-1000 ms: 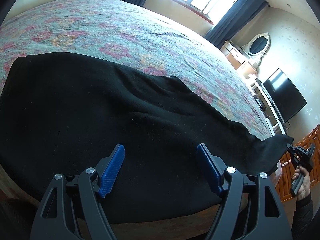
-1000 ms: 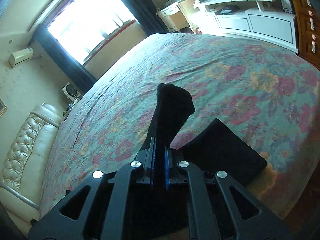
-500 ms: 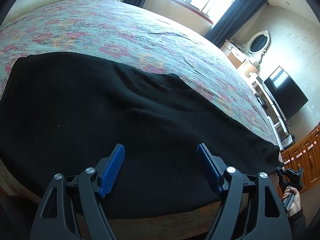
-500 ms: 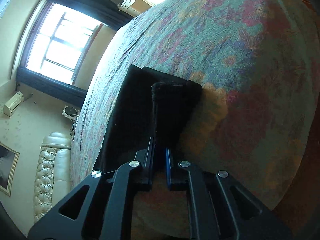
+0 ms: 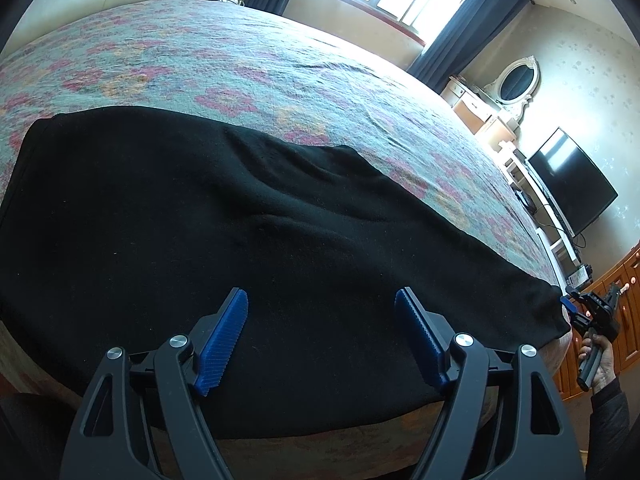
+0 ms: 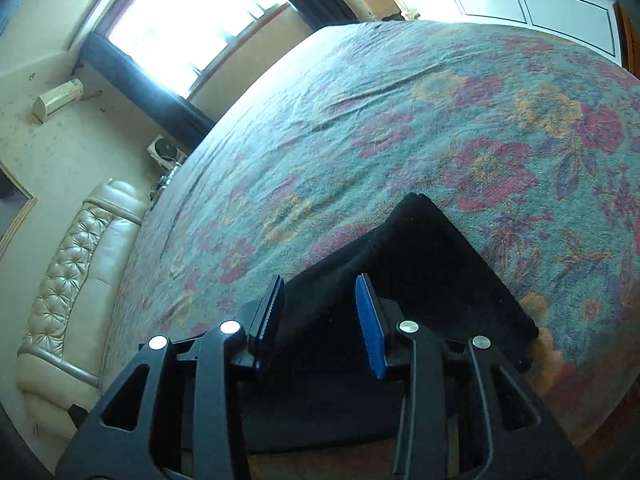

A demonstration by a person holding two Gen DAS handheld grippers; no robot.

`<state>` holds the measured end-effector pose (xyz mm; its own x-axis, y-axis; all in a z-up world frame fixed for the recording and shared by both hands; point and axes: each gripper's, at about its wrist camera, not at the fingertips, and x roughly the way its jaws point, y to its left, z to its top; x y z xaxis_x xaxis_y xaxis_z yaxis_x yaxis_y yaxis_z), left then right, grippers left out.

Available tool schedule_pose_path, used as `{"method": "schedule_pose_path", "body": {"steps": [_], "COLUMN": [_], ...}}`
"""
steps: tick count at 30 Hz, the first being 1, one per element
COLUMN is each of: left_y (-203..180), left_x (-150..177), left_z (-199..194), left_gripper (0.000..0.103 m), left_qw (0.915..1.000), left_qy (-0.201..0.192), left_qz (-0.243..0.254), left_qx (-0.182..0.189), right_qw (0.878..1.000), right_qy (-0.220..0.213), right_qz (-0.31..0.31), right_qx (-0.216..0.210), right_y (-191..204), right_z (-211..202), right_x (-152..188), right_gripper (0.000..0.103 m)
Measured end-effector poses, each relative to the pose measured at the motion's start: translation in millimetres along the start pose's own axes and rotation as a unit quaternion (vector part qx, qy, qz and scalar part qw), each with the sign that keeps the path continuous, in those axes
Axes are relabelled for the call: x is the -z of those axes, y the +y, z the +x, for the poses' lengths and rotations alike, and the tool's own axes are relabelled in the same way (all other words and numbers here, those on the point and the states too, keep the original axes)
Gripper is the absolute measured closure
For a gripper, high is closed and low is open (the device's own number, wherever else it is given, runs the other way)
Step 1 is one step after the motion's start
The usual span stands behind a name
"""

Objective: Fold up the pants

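Black pants (image 5: 200, 220) lie spread across the near side of the flowered bed (image 5: 240, 60), one leg running off to the right. My left gripper (image 5: 322, 320) hovers open over the wide part of the pants, nothing between its blue pads. The right gripper (image 6: 320, 308) is at the leg's end (image 6: 440, 272), which rests flat on the bed cover (image 6: 400, 120). Its jaws are opening; black cloth lies in the gap, but the pads do not press on it. In the left wrist view the right gripper (image 5: 570, 308) sits at the hem, held by a hand (image 5: 596, 364).
The bed's near edge runs just under both grippers. A cream padded headboard (image 6: 72, 280) stands at the far left. A television (image 5: 568, 184) on a white unit and wooden cabinets (image 5: 624, 320) line the right wall beyond the bed's foot.
The right gripper came down with the raised leg end and laid it on the bed, then its jaws parted off the cloth. The left gripper has not moved.
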<state>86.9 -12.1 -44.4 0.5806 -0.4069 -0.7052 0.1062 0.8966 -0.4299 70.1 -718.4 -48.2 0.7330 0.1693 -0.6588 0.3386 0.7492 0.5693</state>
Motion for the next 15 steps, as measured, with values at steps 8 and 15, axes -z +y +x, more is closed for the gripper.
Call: {"method": "schedule_pose_path", "body": {"steps": [8,15], "left_y": [1.1,2.5], "left_x": [0.0,-0.9], "left_z": [0.7,1.6], "left_gripper": [0.027,0.023], "left_qw": [1.0000,0.9998], "left_qy": [-0.003,-0.005], "left_qz": [0.002,-0.004], "left_qx": [0.007,0.020], "right_qw": [0.990,0.995], "right_qy": [-0.091,0.062], "right_qz": [0.044,0.078], "right_qx": [0.096,0.012], "right_y": [-40.9,-102.9], "right_z": [-26.5,-20.1], "right_x": [-26.8,-23.6], "right_gripper": [0.032,0.033]}}
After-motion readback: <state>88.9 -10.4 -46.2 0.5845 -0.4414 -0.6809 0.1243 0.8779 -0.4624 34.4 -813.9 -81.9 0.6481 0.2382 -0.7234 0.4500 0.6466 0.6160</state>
